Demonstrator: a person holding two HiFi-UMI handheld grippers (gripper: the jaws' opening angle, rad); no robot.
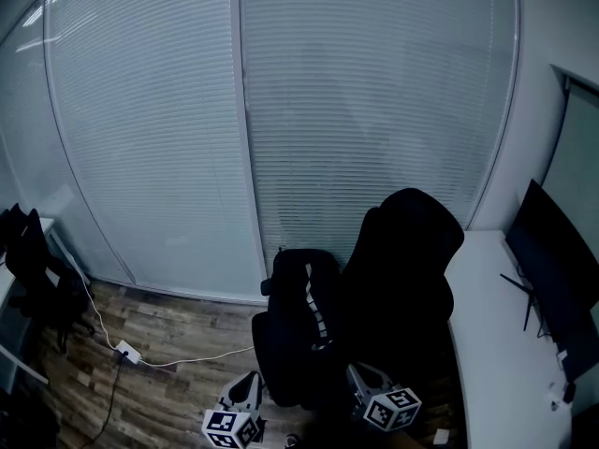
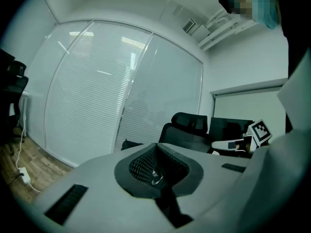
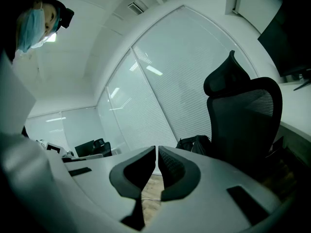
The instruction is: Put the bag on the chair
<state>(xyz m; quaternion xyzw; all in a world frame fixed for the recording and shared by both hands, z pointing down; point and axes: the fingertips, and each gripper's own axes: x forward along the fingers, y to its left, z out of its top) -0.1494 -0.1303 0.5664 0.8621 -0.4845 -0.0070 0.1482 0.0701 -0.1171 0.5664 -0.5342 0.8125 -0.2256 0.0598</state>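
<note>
Bag [image 1: 304,330], black and slumped, appears to rest on the seat of the chair [image 1: 412,269], at its left edge beside the backrest. It looks soft and sagging, likely light, so take a top loop or strap. Left tool [image 1: 248,386] is clenched on nothing; right tool [image 1: 363,377] is pinched together, empty

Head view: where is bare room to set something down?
The white desk is bare between the chair and the monitor. The wooden floor is bare between the glass wall and the white cable. Crowded around the bag and the chair.
</note>
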